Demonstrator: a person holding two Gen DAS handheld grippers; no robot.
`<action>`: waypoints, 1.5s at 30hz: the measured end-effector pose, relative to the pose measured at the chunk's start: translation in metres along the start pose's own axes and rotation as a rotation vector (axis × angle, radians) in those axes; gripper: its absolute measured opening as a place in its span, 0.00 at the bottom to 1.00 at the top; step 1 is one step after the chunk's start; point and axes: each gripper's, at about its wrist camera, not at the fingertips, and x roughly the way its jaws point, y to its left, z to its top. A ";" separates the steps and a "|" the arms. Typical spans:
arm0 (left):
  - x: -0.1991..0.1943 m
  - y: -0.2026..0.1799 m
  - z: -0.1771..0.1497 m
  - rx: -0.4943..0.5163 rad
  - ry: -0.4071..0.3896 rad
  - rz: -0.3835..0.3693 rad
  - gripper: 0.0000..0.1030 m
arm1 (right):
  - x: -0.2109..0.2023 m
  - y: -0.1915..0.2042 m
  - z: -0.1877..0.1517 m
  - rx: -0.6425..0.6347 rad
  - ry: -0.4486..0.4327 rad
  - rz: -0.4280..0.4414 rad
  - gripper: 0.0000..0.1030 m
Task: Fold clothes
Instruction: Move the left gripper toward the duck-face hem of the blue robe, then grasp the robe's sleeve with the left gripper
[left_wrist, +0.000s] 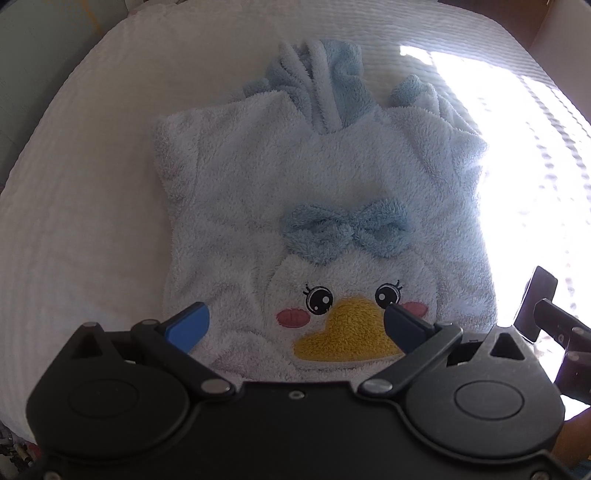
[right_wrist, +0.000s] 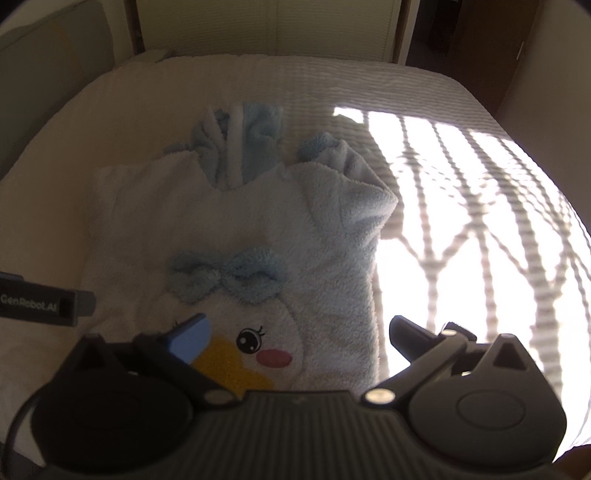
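Observation:
A fluffy pale blue garment (left_wrist: 295, 177) lies flat on the white bed, with a blue bow (left_wrist: 345, 230), a duck face with a yellow beak (left_wrist: 347, 332) and bunched blue fabric at its far end. It also shows in the right wrist view (right_wrist: 229, 221). My left gripper (left_wrist: 297, 325) is open and empty, hovering over the near edge by the beak. My right gripper (right_wrist: 299, 334) is open and empty over the garment's near right part. The right gripper's tip shows in the left wrist view (left_wrist: 535, 302); the left gripper's side shows in the right wrist view (right_wrist: 44, 299).
The white ribbed bedcover (left_wrist: 92, 184) stretches around the garment. A bright sunlit patch (right_wrist: 461, 229) with window shadows lies on the bed to the right. A headboard or wall (right_wrist: 258, 26) stands beyond the far edge.

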 end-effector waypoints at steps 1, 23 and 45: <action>0.001 0.000 -0.001 -0.001 0.000 0.000 0.99 | 0.001 -0.001 0.000 -0.006 0.004 -0.009 1.00; 0.002 -0.009 -0.005 -0.150 -0.078 -0.077 0.99 | 0.043 -0.022 0.005 -0.020 0.085 0.051 1.00; 0.020 0.098 -0.042 -0.518 -0.088 -0.055 0.99 | 0.072 -0.012 0.006 0.058 0.063 0.185 0.99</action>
